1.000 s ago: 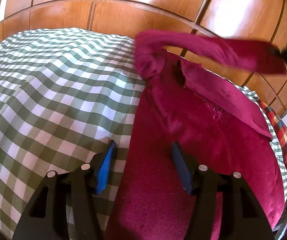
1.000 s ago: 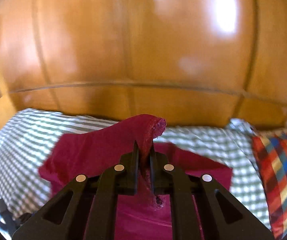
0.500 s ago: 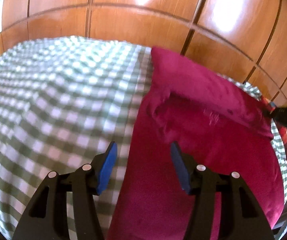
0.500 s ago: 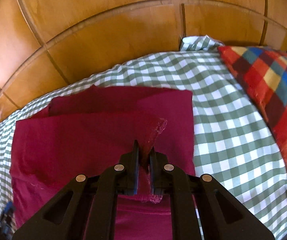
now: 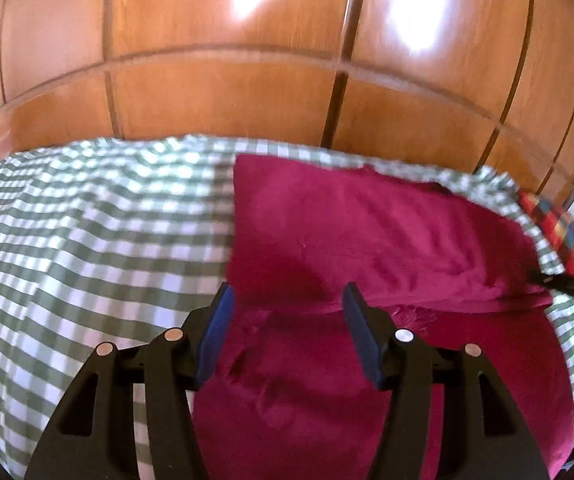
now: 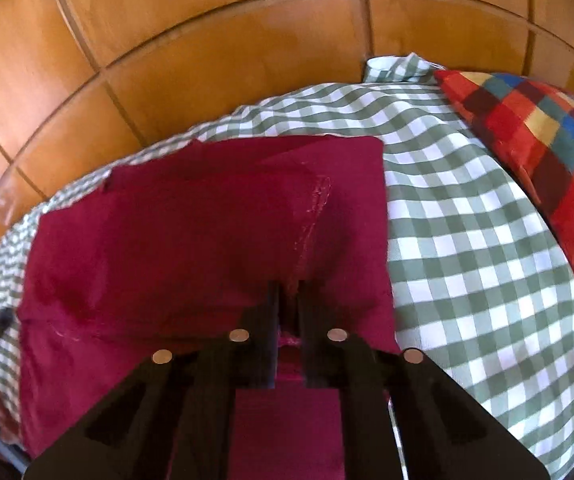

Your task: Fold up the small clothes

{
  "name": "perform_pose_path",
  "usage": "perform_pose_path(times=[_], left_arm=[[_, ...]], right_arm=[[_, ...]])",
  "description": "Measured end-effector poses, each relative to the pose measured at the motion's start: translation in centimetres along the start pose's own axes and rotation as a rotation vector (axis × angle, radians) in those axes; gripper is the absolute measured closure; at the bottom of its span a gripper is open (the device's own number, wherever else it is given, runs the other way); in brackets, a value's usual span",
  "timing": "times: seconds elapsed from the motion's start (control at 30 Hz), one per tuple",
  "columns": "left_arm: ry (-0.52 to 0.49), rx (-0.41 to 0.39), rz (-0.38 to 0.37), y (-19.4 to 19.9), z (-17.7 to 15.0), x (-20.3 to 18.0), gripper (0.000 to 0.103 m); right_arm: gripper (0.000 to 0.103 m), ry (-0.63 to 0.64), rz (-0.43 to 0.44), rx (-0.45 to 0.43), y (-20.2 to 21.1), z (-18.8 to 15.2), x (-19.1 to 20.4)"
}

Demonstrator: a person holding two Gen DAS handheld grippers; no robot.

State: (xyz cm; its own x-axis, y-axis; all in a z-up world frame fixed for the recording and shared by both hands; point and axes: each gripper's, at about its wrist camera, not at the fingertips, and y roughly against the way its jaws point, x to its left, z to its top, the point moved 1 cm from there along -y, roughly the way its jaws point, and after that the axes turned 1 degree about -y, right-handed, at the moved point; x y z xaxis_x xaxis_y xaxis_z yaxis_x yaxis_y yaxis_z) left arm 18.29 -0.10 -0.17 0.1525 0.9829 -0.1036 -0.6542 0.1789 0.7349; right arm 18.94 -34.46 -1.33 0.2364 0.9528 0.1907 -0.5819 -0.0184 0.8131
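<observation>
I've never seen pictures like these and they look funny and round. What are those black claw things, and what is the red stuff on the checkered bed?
Those black claws are grabbing tools, and a person holds one in each hand. Each tool has a little round-eyed camera on it, which bends the picture. One picture looks out from the left gripper, the other from the right gripper.

The red stuff is a small dark red garment being folded. It lies on a green and white checkered bedcover, with a colourful checked pillow beside it and wooden panels behind.

The right gripper is pinching an edge of the garment. The left gripper is open, with blue pads, and holds nothing.
</observation>
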Motion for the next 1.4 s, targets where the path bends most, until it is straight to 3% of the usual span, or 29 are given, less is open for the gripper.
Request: perform_pose_path(times=[0.07,0.17,0.3,0.43,0.53,0.83,0.9,0.97,1.1,1.17,1.23,1.4], left_arm=[[-0.013,0.078,0.017,-2.1,-0.9,-0.1,0.045],[-0.028,0.082,0.022,-2.1,-1.5,-0.2,0.045],[0.056,0.034,-0.076,0.5,-0.5,1.7,0.042],[0.204,0.007,-0.113,0.9,1.3,5.7,0.041],[0.292,0.011,-0.122,-0.2,3.0,7.8,0.041],[0.326,0.129,-0.173,-7.1,7.9,8.0,0.043],[0.344,0.164,-0.199,-8.9,8.4,7.8,0.050],[0.343,0.180,-0.198,-9.8,8.5,7.2,0.080],[0.213,0.098,-0.068,-8.8,8.1,4.8,0.086],[0.078,0.089,0.080,-9.7,7.3,2.9,0.085],[0.011,0.081,0.153,-11.0,6.7,2.2,0.080],[-0.037,0.051,0.271,-10.3,6.9,1.0,0.072]], right_arm=[[0.097,0.022,-0.022,0.027,-0.5,-0.6,-0.2],[0.094,0.033,-0.023,0.028,-0.7,-0.7,-0.4],[0.051,0.016,-0.036,-0.051,1.6,-0.1,-0.6],[0.051,0.079,-0.026,-0.131,3.7,0.1,1.5],[0.051,0.134,0.004,-0.140,3.5,0.6,3.7],[0.051,0.172,-0.032,-0.113,-0.4,1.5,6.4],[0.051,0.170,-0.049,-0.115,-0.9,1.5,6.3],[0.051,0.175,-0.084,-0.119,-1.5,1.4,6.1],[0.045,0.157,-0.107,-0.109,-3.5,-0.2,4.8],[0.044,0.161,-0.112,-0.125,-3.8,-0.6,4.9],[0.043,0.183,-0.143,-0.127,-3.9,-0.7,5.5],[0.043,0.179,-0.139,-0.134,-3.9,-0.9,5.5]])
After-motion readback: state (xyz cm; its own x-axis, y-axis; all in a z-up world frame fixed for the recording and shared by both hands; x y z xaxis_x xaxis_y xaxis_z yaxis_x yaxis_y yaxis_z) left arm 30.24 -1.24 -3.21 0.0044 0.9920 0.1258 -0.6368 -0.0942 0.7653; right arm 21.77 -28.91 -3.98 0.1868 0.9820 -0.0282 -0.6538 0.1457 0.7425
